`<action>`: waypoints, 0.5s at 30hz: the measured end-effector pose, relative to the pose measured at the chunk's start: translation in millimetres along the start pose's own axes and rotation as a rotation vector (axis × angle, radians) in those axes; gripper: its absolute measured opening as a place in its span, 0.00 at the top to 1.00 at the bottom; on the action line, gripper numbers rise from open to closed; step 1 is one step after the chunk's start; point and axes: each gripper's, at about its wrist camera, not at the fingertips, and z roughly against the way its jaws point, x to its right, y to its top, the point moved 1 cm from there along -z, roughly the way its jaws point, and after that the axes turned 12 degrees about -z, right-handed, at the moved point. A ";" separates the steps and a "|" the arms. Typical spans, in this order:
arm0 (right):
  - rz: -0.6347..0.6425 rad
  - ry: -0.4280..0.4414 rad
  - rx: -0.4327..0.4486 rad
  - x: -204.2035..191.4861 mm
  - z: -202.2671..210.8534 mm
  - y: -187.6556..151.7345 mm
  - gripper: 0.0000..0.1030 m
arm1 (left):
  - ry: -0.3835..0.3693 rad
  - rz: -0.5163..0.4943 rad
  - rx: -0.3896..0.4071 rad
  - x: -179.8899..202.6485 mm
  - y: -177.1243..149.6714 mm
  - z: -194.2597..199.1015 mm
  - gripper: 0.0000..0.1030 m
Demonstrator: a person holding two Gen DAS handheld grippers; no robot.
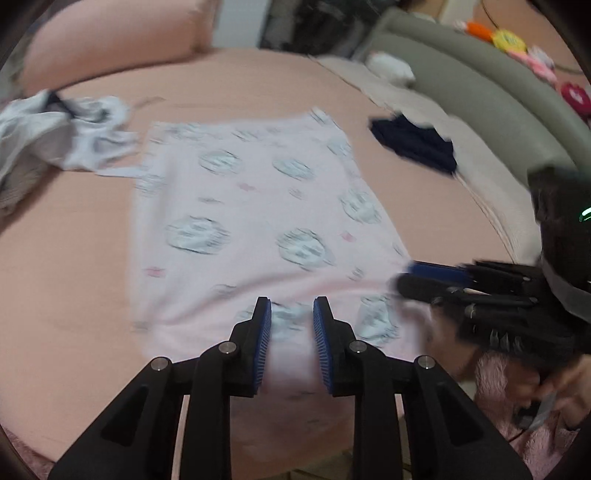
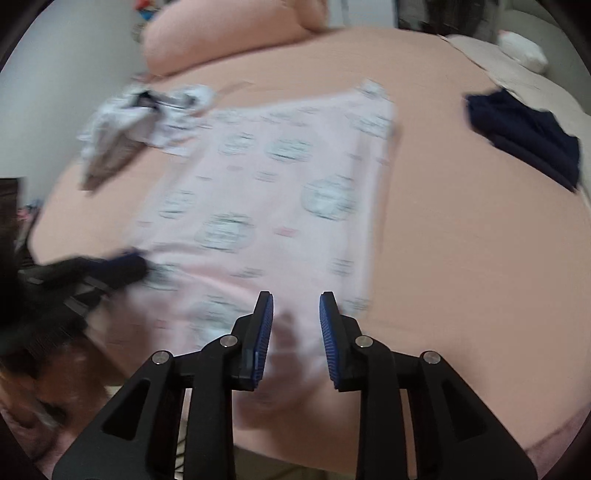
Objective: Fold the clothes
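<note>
A pale pink garment (image 1: 240, 206) (image 2: 280, 192) printed with grey-white round motifs lies spread flat on the pink bed sheet (image 1: 66, 258) (image 2: 461, 240). My left gripper (image 1: 291, 306) hovers over its near hem. The blue pads stand apart and blurred cloth shows in the gap. My right gripper (image 2: 296, 299) is also open, over the near right part of the garment. In the left wrist view the right gripper (image 1: 406, 277) reaches in at the garment's right edge. In the right wrist view the left gripper (image 2: 140, 266) sits at its left edge. Both views are motion-blurred.
A crumpled grey-white pile of clothes (image 1: 62, 136) (image 2: 122, 125) lies at the far left of the bed. A dark navy garment (image 1: 417, 144) (image 2: 524, 136) lies at the far right. A pink pillow (image 1: 110, 40) (image 2: 221, 33) sits at the back. A grey padded edge (image 1: 480, 81) runs along the right.
</note>
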 end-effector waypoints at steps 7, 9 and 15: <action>-0.042 0.046 -0.034 9.1 -4.1 -16.3 0.87 | 0.083 0.047 -0.102 -24.7 -23.2 9.1 0.74; -0.068 0.013 -0.043 19.8 2.7 -17.9 0.91 | 0.062 0.113 -0.086 -37.5 -28.7 17.7 0.74; -0.132 0.106 -0.002 25.3 17.3 -17.0 0.82 | -0.051 0.147 0.015 -26.0 -13.4 20.3 0.73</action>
